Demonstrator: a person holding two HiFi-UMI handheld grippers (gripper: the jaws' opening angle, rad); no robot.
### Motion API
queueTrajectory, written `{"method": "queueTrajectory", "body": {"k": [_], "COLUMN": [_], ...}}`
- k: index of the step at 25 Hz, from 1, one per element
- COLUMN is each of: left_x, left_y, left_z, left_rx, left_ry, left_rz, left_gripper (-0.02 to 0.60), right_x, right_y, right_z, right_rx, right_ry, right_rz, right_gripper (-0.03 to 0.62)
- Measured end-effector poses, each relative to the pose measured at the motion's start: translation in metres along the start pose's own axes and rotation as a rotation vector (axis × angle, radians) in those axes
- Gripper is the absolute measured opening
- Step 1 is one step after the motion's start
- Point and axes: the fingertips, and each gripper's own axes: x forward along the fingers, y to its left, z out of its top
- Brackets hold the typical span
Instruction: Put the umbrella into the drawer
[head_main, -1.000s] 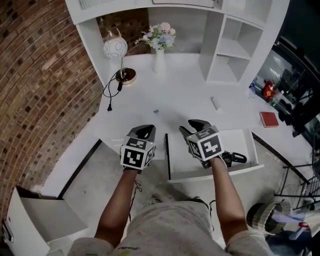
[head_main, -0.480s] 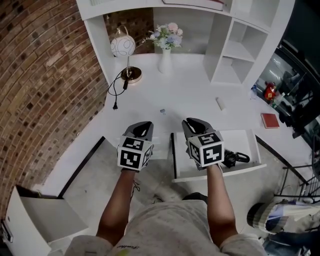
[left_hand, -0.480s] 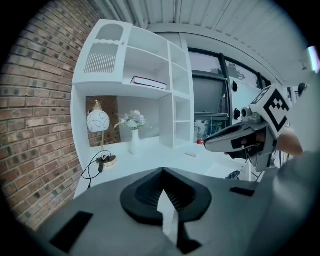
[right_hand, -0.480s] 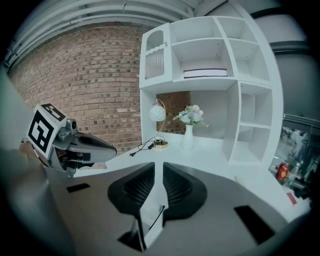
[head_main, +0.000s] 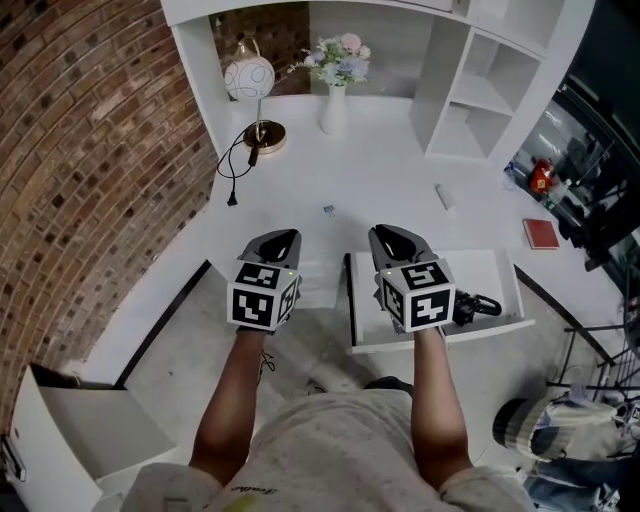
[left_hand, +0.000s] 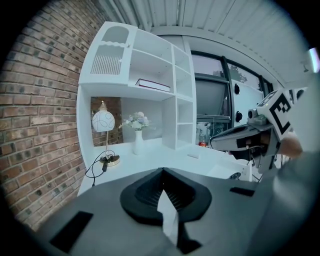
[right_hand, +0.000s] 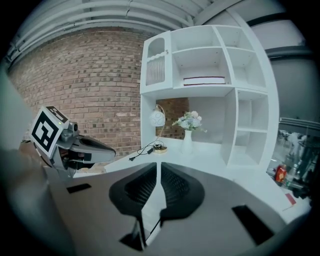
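Observation:
The umbrella lies in the open white drawer (head_main: 482, 272) at the desk's front; only its black handle (head_main: 478, 306) shows, past my right gripper's marker cube. My right gripper (head_main: 388, 234) hovers over the drawer's left part, clear of the umbrella. Its jaws are closing and now stand shut (right_hand: 158, 166) with nothing between them. My left gripper (head_main: 277, 240) hangs level with it over the desk's front edge, left of the drawer. It is shut (left_hand: 162, 171) and empty. Each gripper shows in the other's view, the right gripper (left_hand: 215, 144) and the left gripper (right_hand: 111, 152).
A globe lamp (head_main: 250, 78) with a black cord (head_main: 235, 170) and a vase of flowers (head_main: 336, 98) stand at the back of the desk. A white shelf unit (head_main: 478, 95) rises at back right. A small white cylinder (head_main: 445, 196) and a red book (head_main: 540, 233) lie at right. The brick wall (head_main: 90, 150) is at left.
The right gripper's jaws were open a second ago and have shut on nothing. Both grippers have risen a little. The umbrella has stayed in the drawer.

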Motion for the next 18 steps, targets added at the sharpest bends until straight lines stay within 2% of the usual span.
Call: {"method": "queueTrajectory", "body": {"k": [18], "left_x": [-0.0020], "left_y": [-0.0030], "left_z": [-0.0021], "left_rx": [0.002], "left_ry": [0.001], "left_rz": [-0.002], "left_gripper": [-0.005], "right_x": [-0.0051], "right_y": [-0.0021], "right_z": [-0.0107], "right_rx": [-0.007], "right_ry": [0.021], "right_rz": [-0.015], "right_gripper": [0.031]}}
